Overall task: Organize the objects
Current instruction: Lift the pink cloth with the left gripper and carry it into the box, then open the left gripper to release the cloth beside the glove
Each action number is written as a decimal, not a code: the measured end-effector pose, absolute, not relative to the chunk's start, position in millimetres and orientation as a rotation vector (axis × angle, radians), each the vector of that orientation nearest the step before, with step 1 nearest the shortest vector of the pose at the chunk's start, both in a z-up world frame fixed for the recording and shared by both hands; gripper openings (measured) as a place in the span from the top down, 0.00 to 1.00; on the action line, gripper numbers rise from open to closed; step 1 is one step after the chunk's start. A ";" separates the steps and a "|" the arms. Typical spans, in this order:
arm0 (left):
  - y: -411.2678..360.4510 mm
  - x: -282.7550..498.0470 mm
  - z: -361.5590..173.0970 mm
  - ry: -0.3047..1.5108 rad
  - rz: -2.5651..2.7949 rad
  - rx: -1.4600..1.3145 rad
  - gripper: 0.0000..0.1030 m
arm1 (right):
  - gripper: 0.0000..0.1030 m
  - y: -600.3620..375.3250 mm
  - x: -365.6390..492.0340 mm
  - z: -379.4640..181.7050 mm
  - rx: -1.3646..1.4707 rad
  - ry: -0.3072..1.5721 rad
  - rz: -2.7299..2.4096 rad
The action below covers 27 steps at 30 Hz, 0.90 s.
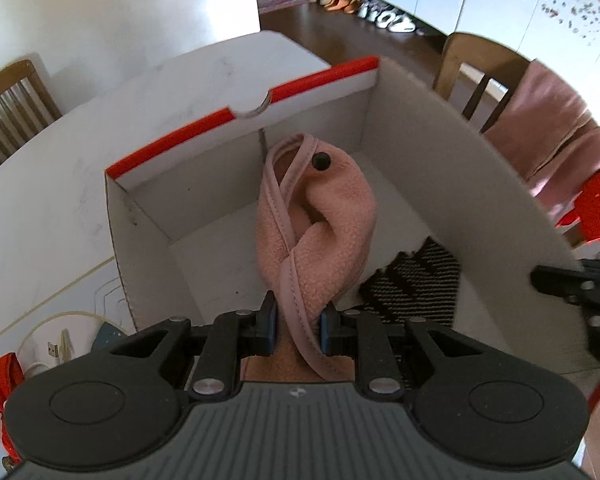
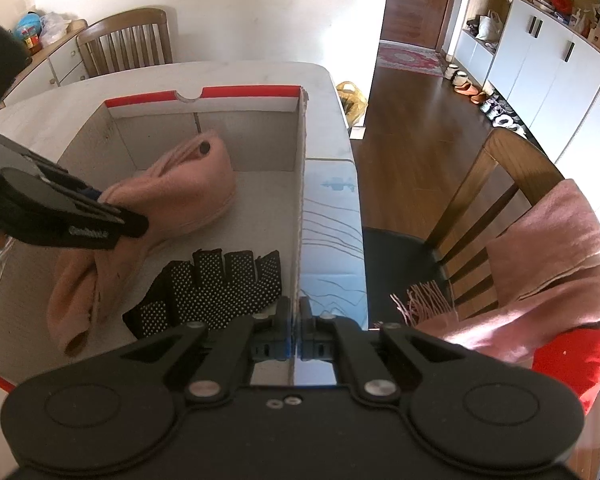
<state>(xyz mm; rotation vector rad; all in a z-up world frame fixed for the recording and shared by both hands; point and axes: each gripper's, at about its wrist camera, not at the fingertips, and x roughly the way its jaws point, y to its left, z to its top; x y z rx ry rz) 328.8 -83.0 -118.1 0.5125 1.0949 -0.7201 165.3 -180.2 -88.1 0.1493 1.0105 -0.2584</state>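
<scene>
Inside one box (image 2: 302,152), one black glove (image 2: 216,292), left fingers (image 1: 269,320) clamping one pink fleece (image 1: 320,216), right fingers (image 2: 282,334) pinching box wall.

Pink fleece garment (image 1: 320,216) pinched between my left fingers (image 1: 269,320), draped into white box (image 1: 204,168); black dotted glove (image 2: 216,292) flat beside it.

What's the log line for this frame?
left gripper: shut on pink fleece | right gripper: shut on box wall | black glove: in box
</scene>
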 end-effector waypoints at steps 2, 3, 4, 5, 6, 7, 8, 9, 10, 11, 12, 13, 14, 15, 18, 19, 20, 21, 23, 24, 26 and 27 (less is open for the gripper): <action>-83.4 329.9 -125.1 1.117 -0.717 0.524 0.82 | 0.98 -180.0 165.1 -87.6 0.150 1.011 -0.256; -83.5 330.2 -128.1 1.122 -0.713 0.528 0.82 | 0.98 -179.9 165.1 -87.5 0.150 1.012 -0.254; -83.4 330.5 -131.3 1.129 -0.710 0.532 0.82 | 0.98 -180.3 164.9 -87.3 0.150 1.012 -0.253; -86.0 330.3 -133.6 1.134 -0.707 0.534 0.82 | 0.98 -180.0 164.9 -87.1 0.149 1.012 -0.251; -86.6 330.3 -135.7 1.137 -0.705 0.535 0.82 | 0.98 -180.0 164.7 -87.2 0.149 1.012 -0.249; -87.4 330.2 -137.5 1.140 -0.705 0.538 0.82 | 0.98 -180.0 164.5 -87.2 0.148 1.013 -0.248; -88.4 330.0 -139.3 1.144 -0.706 0.541 0.82 | 0.98 -180.4 164.5 -87.3 0.147 1.013 -0.246; -89.3 330.0 -140.6 1.149 -0.710 0.541 0.82 | 0.97 -180.5 164.4 -87.2 0.147 1.014 -0.245; -89.2 329.8 -141.9 1.155 -0.718 0.537 0.81 | 0.97 -180.7 164.4 -87.3 0.146 1.015 -0.244; -89.3 329.8 -141.2 1.160 -0.717 0.537 0.81 | 0.97 -180.7 164.5 -87.2 0.146 1.016 -0.243; -89.3 329.4 -141.9 1.161 -0.713 0.539 0.80 | 0.97 -180.6 164.5 -87.3 0.144 1.016 -0.243; -89.2 328.9 -141.9 1.157 -0.714 0.544 0.79 | 0.97 -180.6 164.7 -87.3 0.143 1.016 -0.243; -88.9 328.6 -140.8 1.154 -0.717 0.549 0.78 | 0.97 -180.7 164.7 -87.4 0.144 1.016 -0.243; -88.8 328.2 -140.0 1.151 -0.718 0.553 0.76 | 0.97 -180.7 164.7 -87.6 0.144 1.016 -0.243; -88.3 326.6 -137.0 1.136 -0.728 0.561 0.68 | 0.97 -180.4 164.8 -87.4 0.145 1.015 -0.244; -87.9 325.7 -135.7 1.131 -0.734 0.561 0.62 | 0.97 -180.0 164.7 -87.1 0.145 1.015 -0.243; -87.3 324.7 -133.7 1.125 -0.743 0.558 0.58 | 0.97 -179.7 164.8 -87.0 0.143 1.015 -0.241; -87.5 323.8 -131.6 1.117 -0.752 0.555 0.52 | 0.97 -179.7 164.5 -87.3 0.142 1.016 -0.240; -87.7 320.6 -127.5 1.100 -0.764 0.551 0.46 | 0.97 -179.6 164.3 -87.6 0.140 1.016 -0.240; -87.3 319.4 -125.7 1.094 -0.767 0.547 0.44 | 0.97 -179.8 164.0 -87.7 0.139 1.016 -0.240; -85.6 318.2 -121.0 1.086 -0.773 0.528 0.43 | 0.97 -180.3 164.0 -88.0 0.141 1.016 -0.240; -84.7 318.5 -118.9 1.086 -0.775 0.517 0.43 | 0.97 -180.4 163.9 -88.1 0.141 1.016 -0.240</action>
